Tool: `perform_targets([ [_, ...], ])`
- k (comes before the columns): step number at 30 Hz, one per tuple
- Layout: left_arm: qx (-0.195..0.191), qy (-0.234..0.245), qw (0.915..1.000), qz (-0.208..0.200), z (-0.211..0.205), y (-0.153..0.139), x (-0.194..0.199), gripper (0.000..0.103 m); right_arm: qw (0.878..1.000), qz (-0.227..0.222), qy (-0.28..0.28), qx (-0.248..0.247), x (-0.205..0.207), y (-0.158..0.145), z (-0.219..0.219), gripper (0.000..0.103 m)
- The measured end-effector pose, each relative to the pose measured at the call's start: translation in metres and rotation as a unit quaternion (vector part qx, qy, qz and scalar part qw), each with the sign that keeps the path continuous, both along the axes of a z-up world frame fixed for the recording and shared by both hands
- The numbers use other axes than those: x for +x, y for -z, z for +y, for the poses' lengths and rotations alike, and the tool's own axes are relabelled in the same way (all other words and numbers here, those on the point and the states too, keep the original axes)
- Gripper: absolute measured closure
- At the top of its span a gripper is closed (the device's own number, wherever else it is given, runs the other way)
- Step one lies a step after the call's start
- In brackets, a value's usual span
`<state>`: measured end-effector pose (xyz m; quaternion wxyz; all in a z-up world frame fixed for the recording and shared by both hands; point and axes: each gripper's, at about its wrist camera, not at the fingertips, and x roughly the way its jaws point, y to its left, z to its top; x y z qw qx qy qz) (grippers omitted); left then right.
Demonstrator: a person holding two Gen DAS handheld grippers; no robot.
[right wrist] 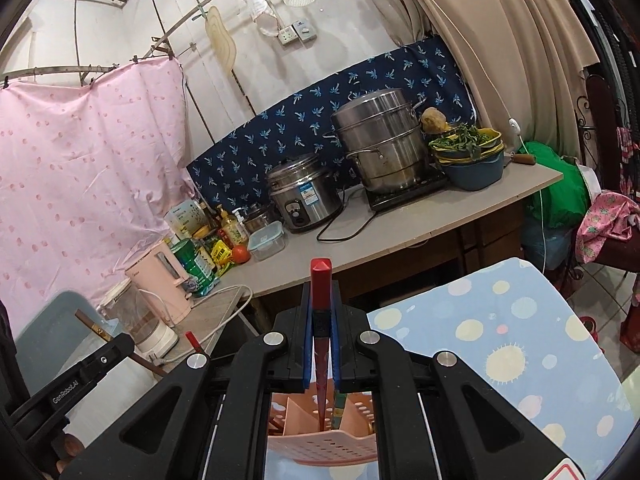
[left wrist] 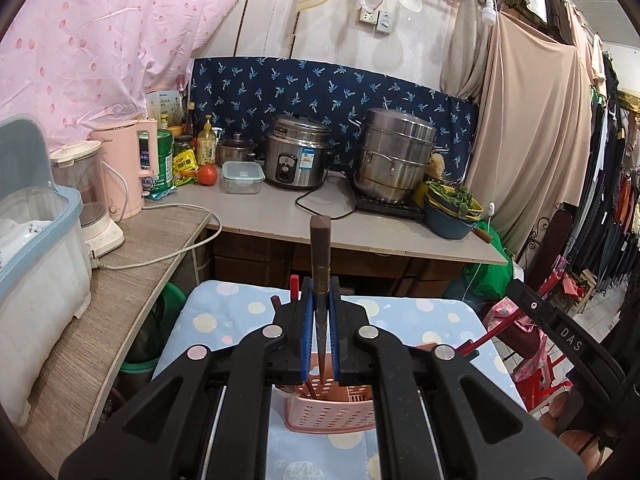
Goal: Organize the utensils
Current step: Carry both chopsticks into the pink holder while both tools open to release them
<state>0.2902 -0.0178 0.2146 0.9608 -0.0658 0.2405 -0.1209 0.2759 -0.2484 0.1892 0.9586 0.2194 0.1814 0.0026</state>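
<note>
**Two chopsticks pinched above the pink utensil basket**

Hiding much of the pink basket (left wrist: 332, 410) behind the black gripper bodies in both views; only its perforated front wall and part of the inside showing. Cutting off the lower tips of both chopsticks where they dip toward the basket, so whether they are touching its floor cannot be told.

In the left wrist view: pinching a brown chopstick (left wrist: 320, 256) between the blue pads of the left gripper (left wrist: 320, 312), jaws pressed together on it, the stick standing nearly upright with its square end high and its point descending into the basket. Peeking out just left of the jaws, a red stick end (left wrist: 294, 281), mostly concealed. Sitting under the basket, a blue dotted cloth (left wrist: 224, 312) covering the table. Showing at the far left a blue-lidded plastic bin (left wrist: 40, 216) with white dishes inside, hard to make out through the cloudy wall. Crossing the right edge, part of the other gripper's black arm.

In the right wrist view: pinching a red chopstick (right wrist: 320, 276) in the right gripper (right wrist: 320, 328), jaws likewise pressed together on it, the point reaching down into the basket (right wrist: 324, 444). Revealing here what the other view does not: dividers splitting the basket into compartments, and a green-handled utensil (right wrist: 338, 406) standing just beside the red stick; which compartment each occupies cannot be told. Holding leafy greens, a stack of bowls (right wrist: 472, 160) on the far table at right.
</note>
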Motion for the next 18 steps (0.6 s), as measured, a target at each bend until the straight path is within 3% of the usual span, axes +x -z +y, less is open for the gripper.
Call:
perform_targets([
  [18, 0.007, -0.002, 0.9996, 0.027, 0.000, 0.017, 0.011, 0.096, 1.000, 0.022, -0.004, -0.008, 0.007, 0.013, 0.005, 0.096],
])
